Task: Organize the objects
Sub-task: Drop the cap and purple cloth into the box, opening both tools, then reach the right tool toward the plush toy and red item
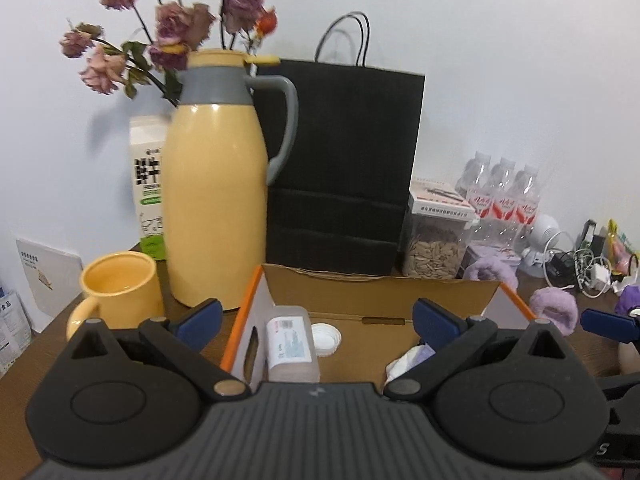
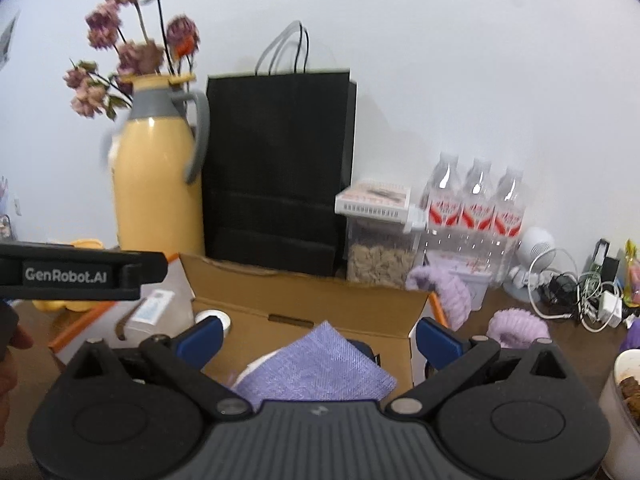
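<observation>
An open cardboard box [image 1: 380, 292] [image 2: 304, 300] stands on the brown table right in front of both grippers. Inside lie a clear plastic container with a label [image 1: 290, 342] [image 2: 154, 312], a white lid [image 1: 326, 338] [image 2: 218, 318] and a folded lilac cloth [image 2: 316, 368] [image 1: 412, 358]. My left gripper [image 1: 318, 318] is open above the box's near side, with nothing between its blue fingertips. Above the lilac cloth, my right gripper [image 2: 318, 338] is open as well, and the cloth rests loose in the box. The left gripper's side also shows as a black bar at the left of the right wrist view.
A yellow jug [image 1: 216, 184] [image 2: 156, 188] with dried flowers, a yellow mug [image 1: 120, 288], a milk carton [image 1: 148, 184] and a black paper bag [image 1: 340, 168] [image 2: 276, 168] stand behind the box. To the right are a seed jar [image 1: 434, 252], water bottles [image 2: 476, 204], purple fluffy items [image 2: 516, 326] and tangled cables [image 2: 580, 300].
</observation>
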Demonstrator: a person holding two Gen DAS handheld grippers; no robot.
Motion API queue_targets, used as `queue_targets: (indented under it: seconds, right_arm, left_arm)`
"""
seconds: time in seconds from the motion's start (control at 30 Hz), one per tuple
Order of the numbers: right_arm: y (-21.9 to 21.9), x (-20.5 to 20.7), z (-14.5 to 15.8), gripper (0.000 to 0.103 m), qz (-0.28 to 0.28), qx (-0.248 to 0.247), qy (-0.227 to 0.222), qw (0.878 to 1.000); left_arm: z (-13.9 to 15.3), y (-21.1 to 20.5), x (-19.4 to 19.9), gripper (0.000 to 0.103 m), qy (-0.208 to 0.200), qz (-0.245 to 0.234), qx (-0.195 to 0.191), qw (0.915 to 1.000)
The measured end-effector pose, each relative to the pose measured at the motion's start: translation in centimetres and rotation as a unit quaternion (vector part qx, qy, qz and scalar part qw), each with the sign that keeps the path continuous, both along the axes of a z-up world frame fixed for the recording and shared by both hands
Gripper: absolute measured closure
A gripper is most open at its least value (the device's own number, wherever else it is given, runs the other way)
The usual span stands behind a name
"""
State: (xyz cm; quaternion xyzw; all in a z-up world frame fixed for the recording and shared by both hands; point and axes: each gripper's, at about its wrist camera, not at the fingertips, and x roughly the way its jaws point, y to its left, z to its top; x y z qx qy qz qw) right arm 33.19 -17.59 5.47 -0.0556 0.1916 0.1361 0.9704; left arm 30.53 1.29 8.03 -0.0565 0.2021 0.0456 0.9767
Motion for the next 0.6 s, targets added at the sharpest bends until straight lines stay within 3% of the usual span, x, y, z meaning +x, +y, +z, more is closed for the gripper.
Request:
queue_targets:
  seconds: [0.27,0.6]
  right_arm:
    - [-1.4,-6.2,1.4,0.0,0.007,0.004,-0.021,1.0]
    - [-3.7,-13.6,-0.7,0.0,0.01,0.008,0.009,1.0]
  left_arm:
    - [0.4,0.9,-5.8,0.0,0.008,0.01,-0.002,0.9999]
    - [-1.2,0.7,-12.6,0.0,0.035,0.017,0.014,0.9992]
